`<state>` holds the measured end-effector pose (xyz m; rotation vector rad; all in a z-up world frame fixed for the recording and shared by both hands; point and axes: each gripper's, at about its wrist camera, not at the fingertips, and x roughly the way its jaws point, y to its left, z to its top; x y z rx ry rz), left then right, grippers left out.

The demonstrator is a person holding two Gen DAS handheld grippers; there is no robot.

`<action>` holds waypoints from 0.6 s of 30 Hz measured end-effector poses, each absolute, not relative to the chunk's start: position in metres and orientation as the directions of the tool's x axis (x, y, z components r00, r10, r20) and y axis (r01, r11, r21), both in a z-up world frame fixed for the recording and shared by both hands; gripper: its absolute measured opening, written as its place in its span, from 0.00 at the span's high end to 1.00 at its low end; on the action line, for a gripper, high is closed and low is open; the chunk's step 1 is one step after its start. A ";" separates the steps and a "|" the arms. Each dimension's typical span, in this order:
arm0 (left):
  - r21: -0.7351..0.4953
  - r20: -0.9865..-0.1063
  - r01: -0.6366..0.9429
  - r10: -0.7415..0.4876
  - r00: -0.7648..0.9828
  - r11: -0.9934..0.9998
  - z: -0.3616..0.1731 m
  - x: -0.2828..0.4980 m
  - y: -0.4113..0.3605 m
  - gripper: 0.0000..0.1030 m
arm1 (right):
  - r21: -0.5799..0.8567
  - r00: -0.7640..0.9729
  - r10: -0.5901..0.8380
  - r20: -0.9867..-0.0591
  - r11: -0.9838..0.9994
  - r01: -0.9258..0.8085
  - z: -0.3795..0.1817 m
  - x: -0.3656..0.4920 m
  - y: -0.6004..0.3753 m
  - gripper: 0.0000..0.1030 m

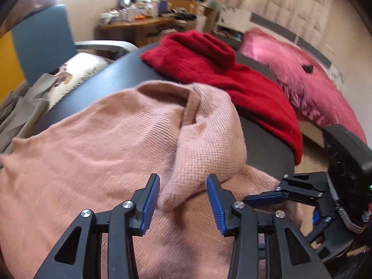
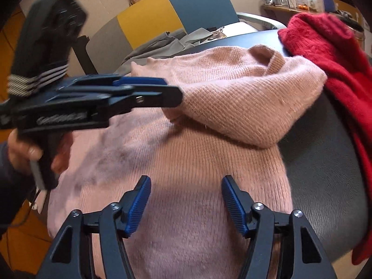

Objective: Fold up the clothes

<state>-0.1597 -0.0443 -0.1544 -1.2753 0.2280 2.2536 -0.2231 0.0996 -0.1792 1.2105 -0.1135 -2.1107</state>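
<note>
Left wrist view puts your left gripper (image 1: pixel 183 197) low over the pink knit sweater (image 1: pixel 93 144), its blue pads spread wide with a folded-over sleeve (image 1: pixel 209 144) of that sweater lying between them; neither pad presses the knit, so it holds nothing. The sweater lies spread across the dark table (image 1: pixel 104 79), and the sleeve runs back over its body toward the neck opening. Beyond the sweater, farther along the table, sits a red sweater (image 1: pixel 209 69), part of it hanging off the table edge. Past the red one is a pink fluffy blanket (image 1: pixel 302 74). To the side of the pink sweater, off the table, you see a blue chair (image 1: pixel 41 39) with a printed cushion (image 1: pixel 76 72).

Your right gripper (image 2: pixel 186 200) hovers over the lower body of the pink sweater (image 2: pixel 186 162), jaws parted and empty. From that view your left gripper (image 2: pixel 172 95) shows side-on at the end of the sleeve (image 2: pixel 244 102), held by your left hand (image 2: pixel 25 153). A grey garment (image 2: pixel 162 44) lies just behind the pink sweater at the table's far edge.
</note>
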 end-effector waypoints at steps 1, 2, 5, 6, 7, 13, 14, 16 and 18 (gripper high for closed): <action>-0.109 -0.845 -0.530 0.359 -0.397 -0.841 -0.159 -0.164 -0.041 0.59 | 0.403 -0.326 -0.611 -0.722 -0.753 0.520 -0.180 -0.221 0.103 0.36; -0.106 -0.856 -0.531 0.349 -0.382 -0.841 -0.164 -0.168 -0.038 0.59 | 0.414 -0.326 -0.621 -0.713 -0.748 0.519 -0.182 -0.221 0.104 0.36; -0.169 -0.869 -0.522 0.377 -0.322 -0.836 -0.175 -0.179 -0.036 0.61 | 0.448 -0.328 -0.648 -0.687 -0.733 0.511 -0.185 -0.221 0.105 0.35; -0.199 -0.869 -0.517 0.394 -0.301 -0.833 -0.178 -0.182 -0.036 0.72 | 0.459 -0.329 -0.656 -0.680 -0.730 0.507 -0.186 -0.223 0.104 0.34; -0.243 -0.853 -0.504 0.430 -0.295 -0.829 -0.175 -0.183 -0.042 0.85 | 0.459 -0.331 -0.658 -0.676 -0.728 0.509 -0.187 -0.223 0.103 0.33; -0.561 -0.632 -0.400 0.687 -0.358 -0.725 -0.132 -0.172 -0.108 0.93 | 0.394 -0.351 -0.646 -0.678 -0.722 0.568 -0.187 -0.215 0.086 0.18; -0.609 -0.586 -0.384 0.720 -0.372 -0.694 -0.125 -0.171 -0.119 0.93 | 0.383 -0.354 -0.641 -0.681 -0.724 0.574 -0.186 -0.214 0.082 0.15; -0.697 -0.488 -0.354 0.775 -0.402 -0.623 -0.110 -0.167 -0.141 0.93 | 0.359 -0.359 -0.630 -0.689 -0.726 0.587 -0.185 -0.213 0.074 0.11; -0.731 -0.444 -0.316 0.773 -0.454 -0.605 -0.101 -0.152 -0.182 0.93 | 0.340 -0.361 -0.620 -0.696 -0.728 0.595 -0.186 -0.211 0.071 0.08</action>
